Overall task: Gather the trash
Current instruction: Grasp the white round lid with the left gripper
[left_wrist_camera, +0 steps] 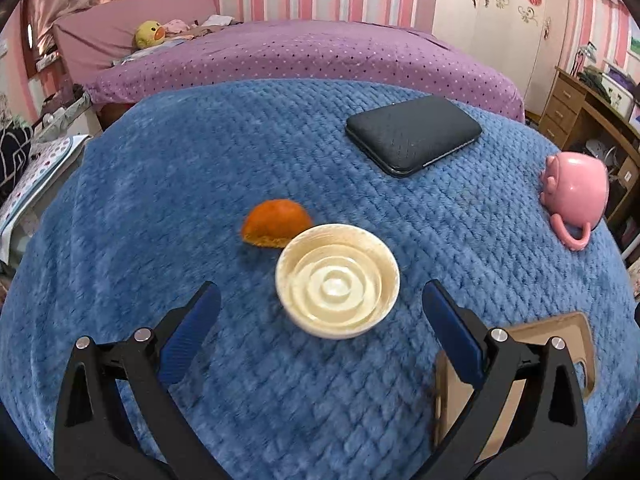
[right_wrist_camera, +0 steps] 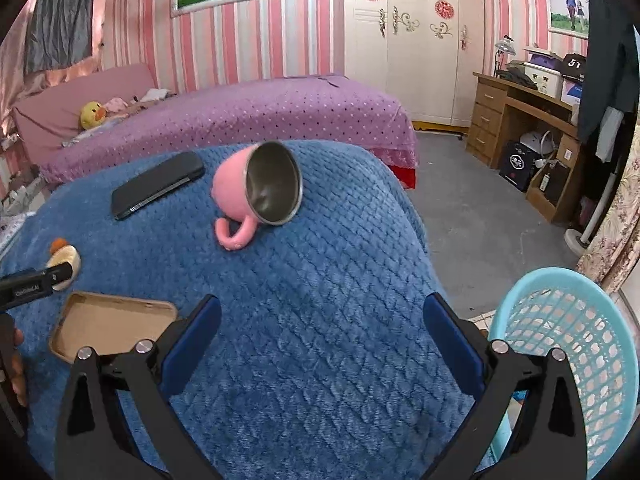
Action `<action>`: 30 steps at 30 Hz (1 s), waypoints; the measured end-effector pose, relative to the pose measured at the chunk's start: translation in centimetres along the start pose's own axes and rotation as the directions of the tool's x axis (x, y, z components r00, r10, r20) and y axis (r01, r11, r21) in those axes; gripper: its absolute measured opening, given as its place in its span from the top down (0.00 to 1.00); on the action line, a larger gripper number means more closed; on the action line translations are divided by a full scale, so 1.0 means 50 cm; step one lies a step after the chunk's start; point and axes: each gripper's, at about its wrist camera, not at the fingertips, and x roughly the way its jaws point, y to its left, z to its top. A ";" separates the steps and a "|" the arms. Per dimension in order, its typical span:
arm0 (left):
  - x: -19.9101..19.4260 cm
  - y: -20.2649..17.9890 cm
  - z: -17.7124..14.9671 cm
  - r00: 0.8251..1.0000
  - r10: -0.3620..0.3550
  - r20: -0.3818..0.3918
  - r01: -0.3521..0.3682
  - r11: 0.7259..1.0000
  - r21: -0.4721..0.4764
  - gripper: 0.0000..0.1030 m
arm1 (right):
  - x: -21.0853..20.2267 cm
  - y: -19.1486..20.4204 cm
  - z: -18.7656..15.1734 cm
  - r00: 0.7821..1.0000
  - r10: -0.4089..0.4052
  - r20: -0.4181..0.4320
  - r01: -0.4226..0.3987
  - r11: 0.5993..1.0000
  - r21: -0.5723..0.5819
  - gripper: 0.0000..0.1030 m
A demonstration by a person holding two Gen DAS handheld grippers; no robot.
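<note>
1. Fingers of the left gripper (left_wrist_camera: pixel 320 300) are spread wide and hold nothing; they hover low over the blue blanket (left_wrist_camera: pixel 200 160), flanking a cream cup (left_wrist_camera: pixel 338 280) without touching it.
2. Orange peel (left_wrist_camera: pixel 276 222) lies just beyond the cup, at its far left.
3. Right gripper (right_wrist_camera: pixel 320 316) points over the surface, fingers wide apart and empty, with the turquoise basket (right_wrist_camera: pixel 568 344) at its near right.
4. Pink mug (right_wrist_camera: pixel 256 190) lies tipped on its side, farther off.

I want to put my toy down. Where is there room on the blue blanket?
Bare blanket lies between the right gripper, pink mug and cardboard tray. It is crowded around the cream bowl and orange peel.
</note>
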 end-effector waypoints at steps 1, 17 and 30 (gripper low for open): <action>0.005 -0.004 0.002 1.000 0.008 -0.003 -0.008 1.000 0.005 0.05 | 0.005 0.000 -0.001 1.000 0.004 -0.011 -0.004 1.000 0.000 0.04; -0.052 0.036 0.001 0.997 -0.041 0.072 0.037 0.997 0.063 0.41 | -0.025 0.040 -0.009 0.999 0.000 0.044 -0.001 1.000 0.030 0.04; -0.073 0.299 0.015 0.991 0.095 0.089 -0.090 0.994 -0.065 0.41 | -0.045 0.368 0.005 0.985 0.145 0.089 -0.129 0.977 -0.171 0.04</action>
